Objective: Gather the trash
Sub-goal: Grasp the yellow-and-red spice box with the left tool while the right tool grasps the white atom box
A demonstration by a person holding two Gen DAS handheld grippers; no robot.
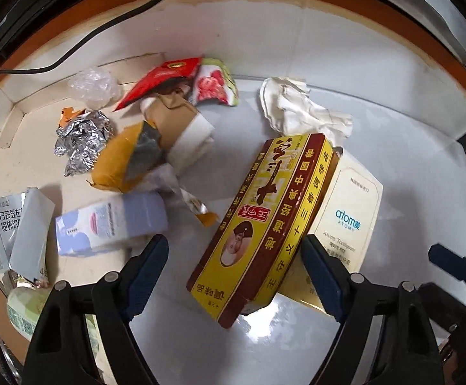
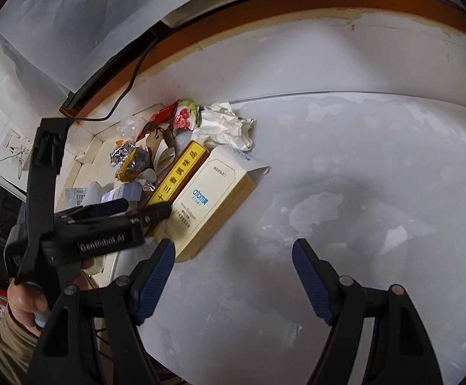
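Observation:
A pile of trash lies on a white table (image 1: 409, 173). A yellow and red seasoning box (image 1: 261, 224) lies tilted against a cream Atomy toothpaste box (image 1: 345, 221). My left gripper (image 1: 234, 256) is open, its fingers on either side of the yellow box's near end, not gripping it. In the right wrist view the left gripper (image 2: 143, 210) sits at the yellow box (image 2: 178, 173) beside the cream box (image 2: 213, 192). My right gripper (image 2: 233, 260) is open and empty over bare table, right of the cream box.
Behind the boxes lie crumpled white paper (image 1: 300, 109), a red wrapper (image 1: 159, 80), a strawberry packet (image 1: 213, 86), crumpled foil (image 1: 82, 141), brown paper (image 1: 168, 118), a lilac carton (image 1: 110, 221) and silver sachets (image 1: 11, 224). A black cable (image 1: 82, 41) runs along the orange table rim.

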